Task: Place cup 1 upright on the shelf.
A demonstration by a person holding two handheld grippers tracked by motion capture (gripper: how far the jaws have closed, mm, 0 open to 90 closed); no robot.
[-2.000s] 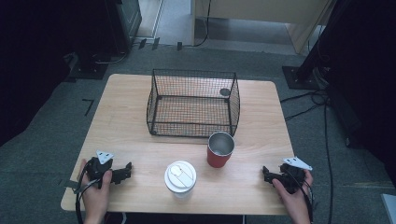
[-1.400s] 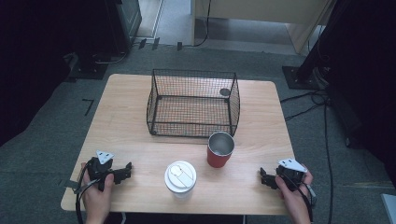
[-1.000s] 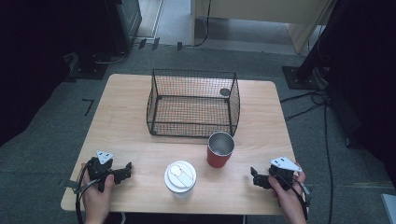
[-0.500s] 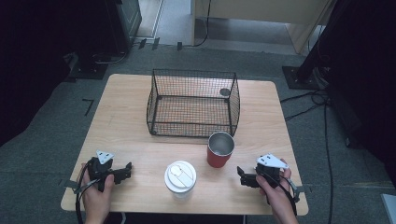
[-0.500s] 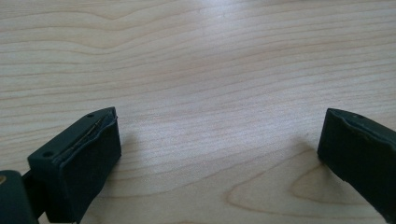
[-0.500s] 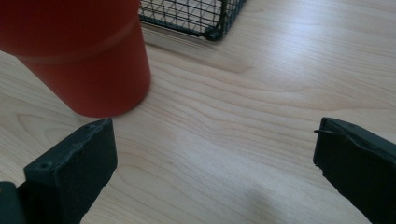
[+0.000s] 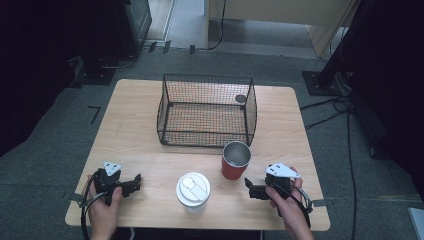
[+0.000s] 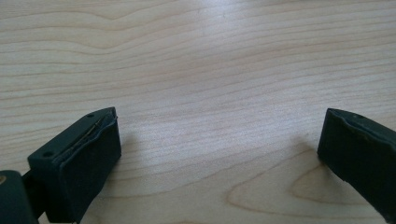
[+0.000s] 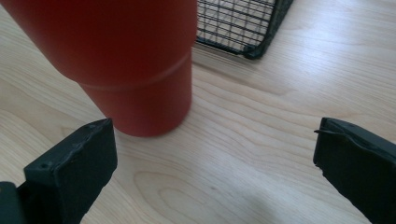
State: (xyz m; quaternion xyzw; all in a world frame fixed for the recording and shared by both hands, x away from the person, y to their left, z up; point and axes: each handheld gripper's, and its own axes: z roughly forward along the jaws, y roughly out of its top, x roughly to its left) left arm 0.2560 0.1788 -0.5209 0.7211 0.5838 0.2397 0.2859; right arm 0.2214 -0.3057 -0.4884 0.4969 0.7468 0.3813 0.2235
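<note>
Your left gripper (image 7: pixel 131 183) rests at the table's (image 7: pixel 130 130) 7 o'clock corner, jaws wide over bare wood. The white lidded cup (image 7: pixel 193 190) stands at 6 o'clock. Your right gripper (image 7: pixel 252 189), jaws wide and empty, sits at 5 o'clock, near the red cup (image 7: pixel 235 160) and just short of touching it.

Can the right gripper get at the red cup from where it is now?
Probably yes. The right gripper sits just beside the red cup with its jaws spread wide and bare table between them. In the right gripper view the cup stands off toward one jaw, so it needs a small sideways shift.
</note>
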